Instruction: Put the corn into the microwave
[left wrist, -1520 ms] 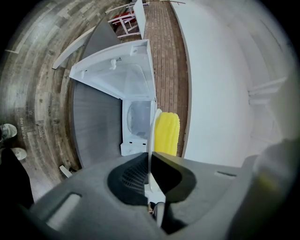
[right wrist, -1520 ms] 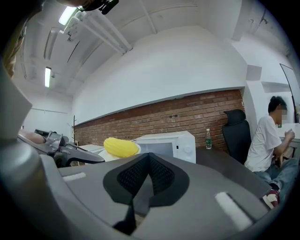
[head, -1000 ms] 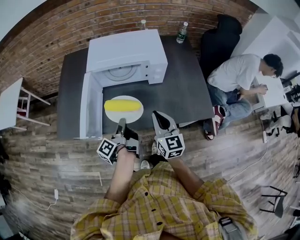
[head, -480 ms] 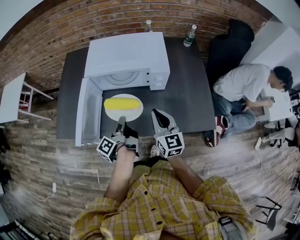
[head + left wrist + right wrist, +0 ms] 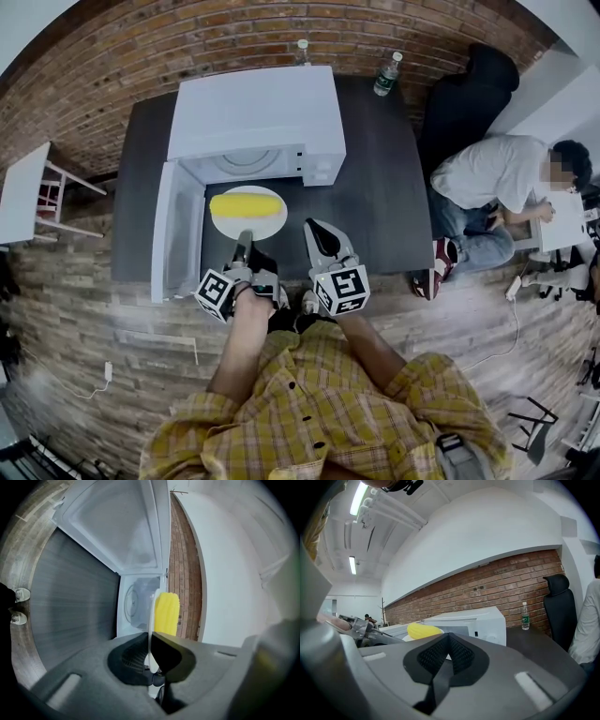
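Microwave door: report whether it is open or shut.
Open. The door stands swung out left of the microwave, and the turntable inside shows.

bottle (image 5: 387,73) on dark table (image 5: 375,187) | black chair (image 5: 464,94) | seated person (image 5: 487,178) | white side table (image 5: 23,195)

In the head view the microwave (image 5: 253,117) stands at upper centre on the table (image 5: 375,197), its door (image 5: 178,225) swung out toward the lower left. Just below its opening is the plate (image 5: 255,230), with the corn (image 5: 246,204) lying on it. The left gripper (image 5: 243,240) clamps the plate's lower rim. The right gripper (image 5: 317,232) sits to its right, apart from the plate. One bottle (image 5: 302,52) stands behind the microwave and a second bottle (image 5: 387,73) to its upper right. A seated person (image 5: 487,178) is right of the table.
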`<action>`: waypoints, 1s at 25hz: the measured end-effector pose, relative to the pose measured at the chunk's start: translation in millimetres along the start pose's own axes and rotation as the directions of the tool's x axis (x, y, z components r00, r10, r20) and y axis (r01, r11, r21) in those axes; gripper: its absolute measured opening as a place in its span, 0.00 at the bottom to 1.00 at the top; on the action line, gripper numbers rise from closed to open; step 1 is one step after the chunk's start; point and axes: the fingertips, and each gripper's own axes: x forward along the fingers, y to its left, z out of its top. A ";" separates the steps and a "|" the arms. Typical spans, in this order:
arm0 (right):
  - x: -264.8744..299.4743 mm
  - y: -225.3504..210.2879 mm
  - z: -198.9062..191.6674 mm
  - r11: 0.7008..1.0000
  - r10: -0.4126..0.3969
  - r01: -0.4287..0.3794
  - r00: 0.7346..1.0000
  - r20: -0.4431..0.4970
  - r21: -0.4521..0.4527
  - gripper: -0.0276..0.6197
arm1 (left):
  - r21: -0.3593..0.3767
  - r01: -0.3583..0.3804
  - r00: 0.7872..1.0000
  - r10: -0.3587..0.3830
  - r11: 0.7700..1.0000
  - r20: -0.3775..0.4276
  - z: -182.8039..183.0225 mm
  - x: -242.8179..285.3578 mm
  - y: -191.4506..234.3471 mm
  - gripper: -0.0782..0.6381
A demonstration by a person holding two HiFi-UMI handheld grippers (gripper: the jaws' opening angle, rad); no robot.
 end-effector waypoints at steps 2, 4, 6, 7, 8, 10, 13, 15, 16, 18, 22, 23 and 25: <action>6.6 -1.0 0.7 1.000 -0.006 0.006 1.000 -0.002 -0.002 0.05 | 0.013 0.001 1.000 -0.001 1.000 -0.003 5.4 7.9 -0.1 0.13; 12.0 -1.2 1.1 1.000 -0.014 0.014 1.000 -0.006 -0.005 0.05 | 0.024 -0.003 1.000 0.003 1.000 -0.009 11.7 15.3 2.5 0.13; 17.9 -1.4 1.2 1.000 -0.022 0.022 1.000 -0.009 -0.003 0.05 | 0.026 -0.011 1.000 0.012 1.000 -0.014 18.5 23.6 5.9 0.13; 20.9 -1.8 0.6 1.000 -0.026 0.026 1.000 -0.012 -0.004 0.05 | 0.026 -0.015 1.000 0.016 1.000 -0.015 21.7 28.2 7.4 0.13; 23.5 -2.4 -0.4 1.000 -0.031 0.030 0.999 -0.015 -0.006 0.05 | 0.026 -0.019 1.000 0.020 0.999 -0.016 24.5 32.7 8.9 0.13; 28.0 -4.5 -2.6 0.999 -0.040 0.040 0.999 -0.021 -0.009 0.05 | 0.022 -0.025 1.000 0.026 0.999 -0.017 29.0 42.1 12.0 0.13; 35.1 -6.6 -5.6 0.999 -0.048 0.048 0.999 -0.026 -0.009 0.05 | 0.019 -0.032 0.999 0.033 0.999 -0.017 35.5 55.7 17.1 0.13; 40.7 -7.3 -7.7 0.999 -0.050 0.049 0.998 -0.031 -0.012 0.05 | 0.015 -0.036 0.999 0.036 0.999 -0.015 39.9 65.1 21.4 0.13; 42.9 -7.7 -8.6 0.999 -0.051 0.051 0.998 -0.034 -0.013 0.05 | 0.013 -0.039 0.999 0.039 0.999 -0.015 41.5 69.3 23.7 0.13; 46.3 -8.5 -10.3 0.998 -0.055 0.055 0.998 -0.038 -0.013 0.05 | 0.012 -0.047 0.999 0.047 0.999 -0.018 43.5 76.9 28.3 0.13; 53.0 -10.7 -11.2 0.998 -0.062 0.062 0.997 -0.043 -0.018 0.05 | 0.015 -0.057 0.998 0.057 0.998 -0.019 48.7 92.7 34.4 0.13; 54.1 -10.7 -11.3 0.998 -0.063 0.063 0.997 -0.045 -0.018 0.05 | 0.013 -0.059 0.998 0.059 0.998 -0.017 50.2 95.8 35.5 0.13; 55.9 -10.8 -12.2 0.998 -0.065 0.064 0.997 -0.047 -0.015 0.05 | 0.014 -0.064 0.998 0.064 0.998 -0.014 53.0 102.2 37.9 0.13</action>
